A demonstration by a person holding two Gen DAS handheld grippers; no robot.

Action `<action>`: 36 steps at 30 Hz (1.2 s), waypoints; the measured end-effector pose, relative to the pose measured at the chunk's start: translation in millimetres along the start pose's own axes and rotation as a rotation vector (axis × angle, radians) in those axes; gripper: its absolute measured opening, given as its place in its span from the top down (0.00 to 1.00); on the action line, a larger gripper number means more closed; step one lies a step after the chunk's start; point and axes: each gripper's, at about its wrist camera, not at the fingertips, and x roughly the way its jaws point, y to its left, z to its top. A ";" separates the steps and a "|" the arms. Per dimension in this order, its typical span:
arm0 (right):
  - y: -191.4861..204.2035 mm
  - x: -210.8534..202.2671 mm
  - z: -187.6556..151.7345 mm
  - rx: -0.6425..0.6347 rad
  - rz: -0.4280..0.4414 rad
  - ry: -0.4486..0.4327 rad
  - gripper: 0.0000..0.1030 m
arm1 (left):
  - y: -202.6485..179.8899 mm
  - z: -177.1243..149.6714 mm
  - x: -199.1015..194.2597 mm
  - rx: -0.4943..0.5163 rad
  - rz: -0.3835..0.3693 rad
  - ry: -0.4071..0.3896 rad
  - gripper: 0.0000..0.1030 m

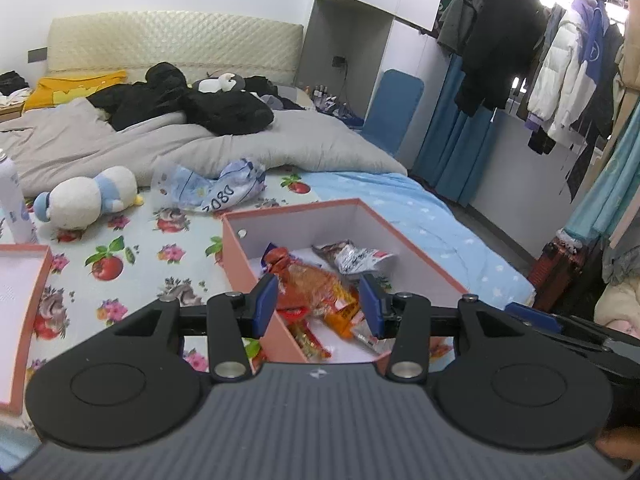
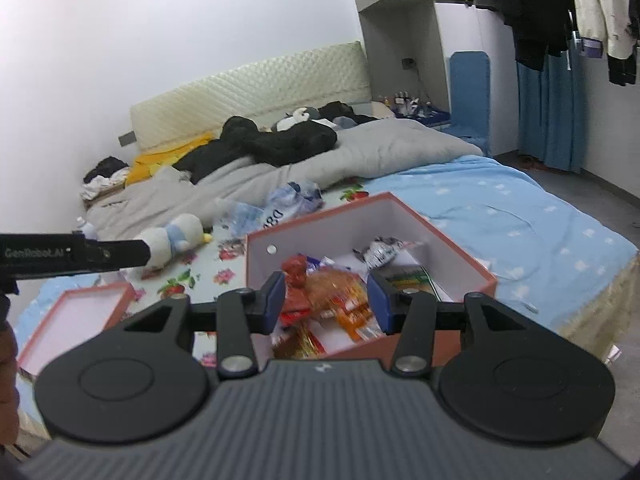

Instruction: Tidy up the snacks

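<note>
While both our left hand-held gripper [image 1: 318,304] and right hand-held gripper [image 2: 328,302] hang apart and empty, we risk nudging the pink box [image 1: 416,240] off the bed's [image 1: 440,216] soft edge.

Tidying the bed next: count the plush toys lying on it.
2. A white-and-blue plush penguin lies on the floral sheet left of the pink cardboard box; a grey-and-white plush toy sits among black clothes near the headboard. Others may be buried.

Lying directly on the bed [image 1: 420,216]: pink box [image 1: 240,264], its lid [image 1: 24,304], plush toy [image 1: 88,196], crumpled bag [image 1: 216,190], grey duvet [image 1: 240,140], spray can [image 1: 14,200].
</note>
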 end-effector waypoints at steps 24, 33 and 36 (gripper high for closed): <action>14.7 5.1 -19.0 -0.034 0.021 0.041 0.53 | 21.1 -26.0 5.5 -0.047 0.021 0.048 0.51; 13.5 6.5 -19.2 -0.033 0.009 0.043 0.53 | 19.9 -28.3 7.1 -0.045 0.022 0.054 0.50; 14.3 6.7 -19.2 -0.034 0.006 0.041 0.53 | 19.9 -28.4 7.6 -0.045 0.023 0.054 0.50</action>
